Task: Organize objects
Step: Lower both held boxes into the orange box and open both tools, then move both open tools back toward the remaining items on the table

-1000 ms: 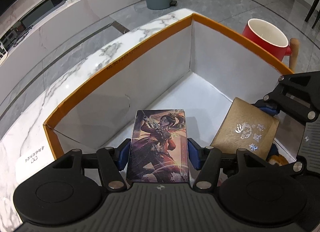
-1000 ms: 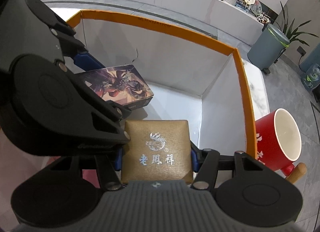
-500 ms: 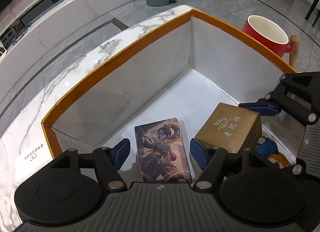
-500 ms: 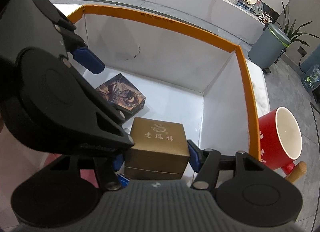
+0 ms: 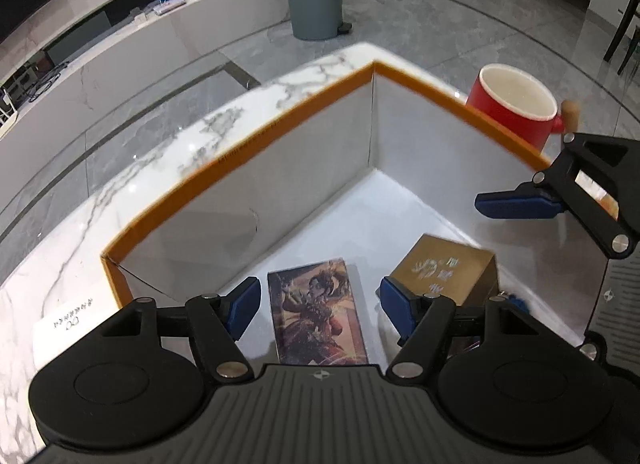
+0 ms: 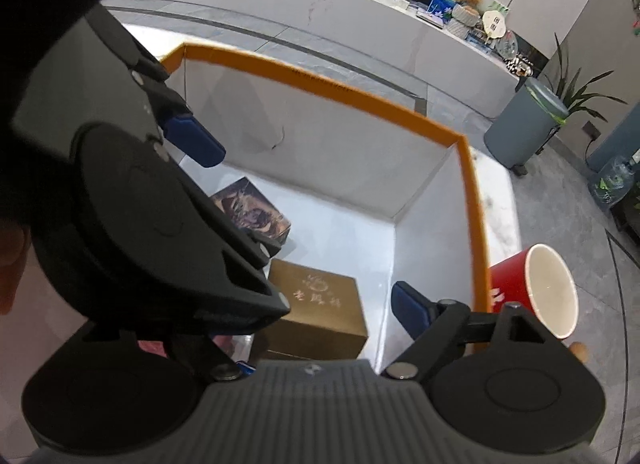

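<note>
I am holding my left gripper [image 5: 318,302] with its jaws standing apart above the illustrated card box [image 5: 318,316], touching nothing. That box is lying flat on the floor of the orange-rimmed carton [image 5: 280,122], its long axis running straight away from me. My right gripper [image 6: 320,312] is opening over the gold box [image 6: 320,308], which is sitting just beside it, free of the pads.

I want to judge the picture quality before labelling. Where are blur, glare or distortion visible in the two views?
Left wrist view: fisheye bends the orange box rim; the illustrated card box looks slightly soft; the floor shows glare. Right wrist view: dark vignette in the corners, the gold box has blurred lettering, and the red mug is stretched near the edge.
</note>
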The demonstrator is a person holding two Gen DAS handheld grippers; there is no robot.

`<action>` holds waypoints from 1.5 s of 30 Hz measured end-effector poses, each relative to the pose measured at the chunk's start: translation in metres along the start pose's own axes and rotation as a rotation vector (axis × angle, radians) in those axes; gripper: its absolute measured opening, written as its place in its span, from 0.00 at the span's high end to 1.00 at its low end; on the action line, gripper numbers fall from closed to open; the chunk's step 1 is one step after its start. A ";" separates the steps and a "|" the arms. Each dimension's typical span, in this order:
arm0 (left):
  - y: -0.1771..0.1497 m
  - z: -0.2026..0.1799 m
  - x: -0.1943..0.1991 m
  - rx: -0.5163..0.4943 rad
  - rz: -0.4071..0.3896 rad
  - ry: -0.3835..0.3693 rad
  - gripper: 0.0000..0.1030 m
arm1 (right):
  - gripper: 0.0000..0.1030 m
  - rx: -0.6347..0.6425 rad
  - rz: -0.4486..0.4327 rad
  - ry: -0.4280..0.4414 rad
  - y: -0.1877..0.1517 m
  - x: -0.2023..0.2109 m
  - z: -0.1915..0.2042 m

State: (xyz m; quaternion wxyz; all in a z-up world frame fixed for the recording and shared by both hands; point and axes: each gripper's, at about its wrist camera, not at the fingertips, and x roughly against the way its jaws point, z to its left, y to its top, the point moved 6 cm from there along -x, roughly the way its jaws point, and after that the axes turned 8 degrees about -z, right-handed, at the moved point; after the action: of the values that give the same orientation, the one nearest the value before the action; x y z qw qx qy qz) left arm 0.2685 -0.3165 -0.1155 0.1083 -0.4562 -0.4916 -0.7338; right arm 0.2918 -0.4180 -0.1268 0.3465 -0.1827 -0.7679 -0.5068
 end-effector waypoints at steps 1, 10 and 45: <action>0.002 0.000 0.003 0.001 -0.007 -0.001 0.23 | 0.18 -0.003 -0.003 -0.003 0.001 0.002 -0.001; 0.026 -0.001 0.057 -0.009 -0.074 0.030 0.23 | 0.18 0.009 -0.041 -0.049 0.018 0.046 -0.010; 0.000 0.088 0.403 0.075 -0.518 0.199 0.13 | 0.13 0.420 -0.493 -0.241 0.188 0.385 0.194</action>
State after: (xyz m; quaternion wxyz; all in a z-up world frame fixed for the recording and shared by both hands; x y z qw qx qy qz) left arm 0.0918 -0.1277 0.2063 -0.0185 -0.2365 -0.6058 -0.7594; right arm 0.0764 -0.1911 0.2241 0.1506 0.0251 -0.9119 -0.3811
